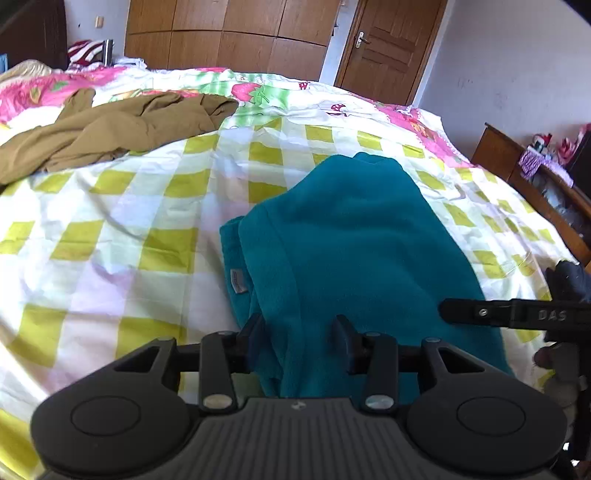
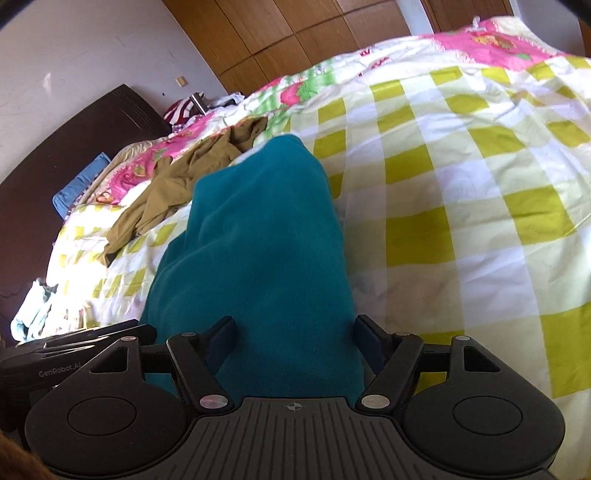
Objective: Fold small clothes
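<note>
Your left gripper (image 1: 301, 341) is sitting at six o'clock in its own view with the teal fleece garment (image 1: 354, 236) bunched between its half-parted jaws; the pads seem to be pinching a fold, though the cloth is covering the contact and you cannot be sure. Your right gripper (image 2: 295, 343) is standing wide, its fingers (image 2: 371, 343) flanking the same teal fleece garment (image 2: 258, 236) without pressing it. The garment is stretching toward twelve o'clock across the checked yellow-and-white bedspread (image 1: 147, 236). An olive-brown garment (image 1: 122, 129) is lying crumpled at ten o'clock, well apart. Behind the bed, a wooden wardrobe (image 1: 229, 33) and a door (image 1: 388, 44) are lining the wall. The fleece's near edge is disappearing under both gripper bodies.
</note>
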The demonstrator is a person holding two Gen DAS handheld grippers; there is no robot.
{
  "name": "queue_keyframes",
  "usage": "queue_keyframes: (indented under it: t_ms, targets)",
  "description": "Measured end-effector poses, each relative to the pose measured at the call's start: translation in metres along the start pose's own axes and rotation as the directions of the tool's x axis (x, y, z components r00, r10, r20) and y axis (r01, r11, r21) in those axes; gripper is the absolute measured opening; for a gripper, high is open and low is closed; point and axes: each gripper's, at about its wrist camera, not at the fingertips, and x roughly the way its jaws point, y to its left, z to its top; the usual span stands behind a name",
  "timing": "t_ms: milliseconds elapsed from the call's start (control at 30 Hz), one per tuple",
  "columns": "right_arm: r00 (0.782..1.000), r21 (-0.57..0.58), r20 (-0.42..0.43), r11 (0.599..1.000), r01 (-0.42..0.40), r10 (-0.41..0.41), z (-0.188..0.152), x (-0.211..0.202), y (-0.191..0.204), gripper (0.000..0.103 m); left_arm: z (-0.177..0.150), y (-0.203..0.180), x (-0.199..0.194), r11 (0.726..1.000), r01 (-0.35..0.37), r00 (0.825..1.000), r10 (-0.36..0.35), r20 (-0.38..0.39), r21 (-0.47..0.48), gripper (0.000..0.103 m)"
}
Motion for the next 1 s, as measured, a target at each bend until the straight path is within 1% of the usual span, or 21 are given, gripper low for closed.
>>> queue_keyframes:
  t_ms: [67,100,167,233,267,300,367,400,500,567,600,633,700,733,767,800,833,867,900,967,1000]
  targets:
    - [1.000,-0.001,0.006,1.000,0.006,-0.006,-0.002,0.004,0.001,0.075,0.000,0.007,-0.014,0.996,0.057,0.998,-0.056,0.017,-0.062,0.054]
    - [1.000,0.009,0.010,1.000,-0.005,0.005,-0.003,0.003,0.000,0.076,0.001,0.008,-0.021,0.995,0.075,0.997,-0.073,0.022,-0.071,0.054]
    - [1.000,0.022,0.018,1.000,-0.017,0.017,-0.004,-0.001,-0.002,0.076,-0.002,0.006,-0.021,0.997,0.064,0.998,-0.065,0.000,-0.035,0.057]
    - [1.000,0.002,0.021,1.000,-0.019,0.019,-0.005,-0.001,-0.003,0.076,-0.006,0.005,-0.005,1.000,-0.007,1.000,0.008,-0.030,0.030,0.057]
    - [1.000,-0.007,0.015,1.000,-0.009,0.009,-0.005,0.001,-0.003,0.076,-0.007,0.011,0.006,1.000,-0.002,0.998,0.003,-0.059,0.018,0.060]
    - [1.000,-0.003,0.008,1.000,-0.014,0.014,-0.005,0.003,-0.005,0.076,-0.008,0.020,0.016,0.999,0.024,0.996,-0.027,-0.091,-0.034,0.061]
    - [1.000,0.009,-0.008,1.000,-0.030,0.030,-0.004,0.006,-0.008,0.076,-0.006,0.031,0.022,0.989,0.069,0.991,-0.084,-0.107,-0.134,0.062]
    - [0.999,0.006,-0.011,0.999,-0.031,0.031,-0.004,0.006,-0.009,0.076,-0.005,0.032,0.022,0.988,0.084,0.990,-0.098,-0.103,-0.133,0.062]
    - [0.998,0.013,-0.019,0.999,-0.053,0.053,-0.002,0.003,-0.013,0.077,0.001,0.027,0.016,0.996,0.072,0.995,-0.076,-0.061,-0.058,0.063]
    - [0.998,0.007,0.000,0.997,-0.070,0.071,0.001,-0.001,-0.015,0.077,0.003,0.029,0.015,0.993,0.087,0.995,-0.090,-0.043,-0.074,0.063]
    - [0.997,-0.003,0.009,0.997,-0.072,0.072,0.001,-0.003,-0.015,0.077,0.003,0.030,0.020,0.993,0.090,0.994,-0.094,-0.049,-0.078,0.066]
    - [0.997,-0.009,0.013,0.997,-0.073,0.073,0.001,-0.002,-0.015,0.081,0.001,0.030,0.027,0.994,0.085,0.994,-0.090,-0.065,-0.071,0.068]
    - [0.995,0.008,-0.033,0.996,-0.091,0.091,0.000,0.012,-0.017,0.082,-0.001,0.030,0.041,0.994,0.077,0.993,-0.083,-0.082,-0.072,0.080]
    - [0.993,0.028,-0.057,0.994,-0.106,0.107,-0.001,0.021,-0.017,0.085,-0.002,0.033,0.045,0.993,0.076,0.993,-0.084,-0.086,-0.093,0.082]
    - [0.992,0.047,-0.055,0.993,-0.109,0.112,-0.004,0.028,-0.016,0.086,-0.002,0.036,0.048,0.989,0.081,0.991,-0.094,-0.094,-0.127,0.083]
    - [0.992,0.061,-0.048,0.992,-0.111,0.114,-0.006,0.034,-0.015,0.086,-0.001,0.038,0.048,0.984,0.086,0.990,-0.102,-0.093,-0.157,0.078]
    - [0.993,0.068,-0.046,0.992,-0.106,0.109,-0.006,0.037,-0.012,0.085,-0.002,0.037,0.046,0.982,0.099,0.990,-0.114,-0.086,-0.159,0.072]
    - [0.994,0.075,-0.040,0.992,-0.103,0.106,-0.006,0.038,-0.010,0.080,-0.003,0.032,0.043,0.985,0.106,0.990,-0.116,-0.075,-0.133,0.062]
    - [0.993,0.075,-0.034,0.991,-0.106,0.109,-0.005,0.035,-0.009,0.076,-0.002,0.023,0.040,0.991,0.092,0.993,-0.099,-0.069,-0.092,0.057]
    - [0.993,0.078,-0.030,0.991,-0.108,0.111,-0.003,0.027,-0.010,0.052,0.001,0.006,0.039,0.996,0.084,0.995,-0.086,-0.060,-0.023,0.053]
    - [0.992,0.089,-0.031,0.989,-0.116,0.119,-0.001,0.021,-0.012,0.049,0.005,-0.001,0.042,0.995,0.094,0.994,-0.095,-0.057,-0.010,0.053]
